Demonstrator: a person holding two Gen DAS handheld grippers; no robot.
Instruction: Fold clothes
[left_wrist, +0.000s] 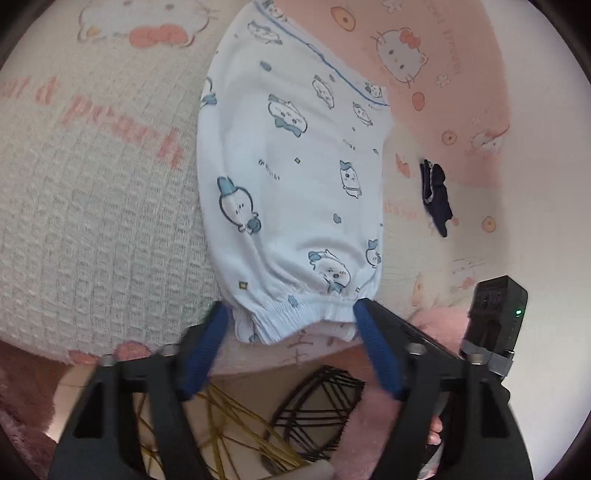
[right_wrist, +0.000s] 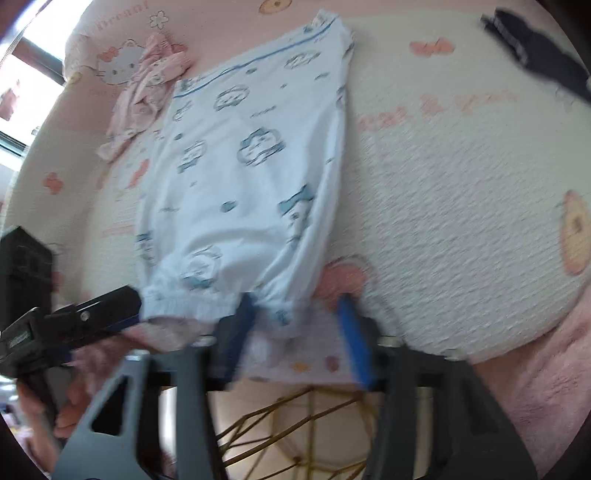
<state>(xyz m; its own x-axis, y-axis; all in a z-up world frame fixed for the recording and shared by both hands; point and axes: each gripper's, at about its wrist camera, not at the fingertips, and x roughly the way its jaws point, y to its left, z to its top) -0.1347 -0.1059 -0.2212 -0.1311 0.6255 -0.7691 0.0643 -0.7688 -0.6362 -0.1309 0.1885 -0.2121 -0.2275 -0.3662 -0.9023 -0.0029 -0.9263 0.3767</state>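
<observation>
A white garment (left_wrist: 295, 177) with a blue cartoon print lies flat on the Hello Kitty bed cover (left_wrist: 92, 206), its elastic band at the near edge. In the left wrist view, my left gripper (left_wrist: 291, 317) stands open around that band, one blue pad at each end; the left pad sits just clear of the cloth. In the blurred right wrist view, my right gripper (right_wrist: 295, 317) is open with the right corner of the garment (right_wrist: 240, 177) between its blue pads. One finger (right_wrist: 122, 299) of the left gripper reaches the band's left corner.
A dark navy garment (left_wrist: 436, 199) (right_wrist: 543, 62) lies to the right on the cover. A pink garment (right_wrist: 147, 85) is crumpled at the far left. Black and yellow wire baskets (left_wrist: 314, 417) stand below the bed edge. A fluffy pink blanket (right_wrist: 546, 376) hangs at the near side.
</observation>
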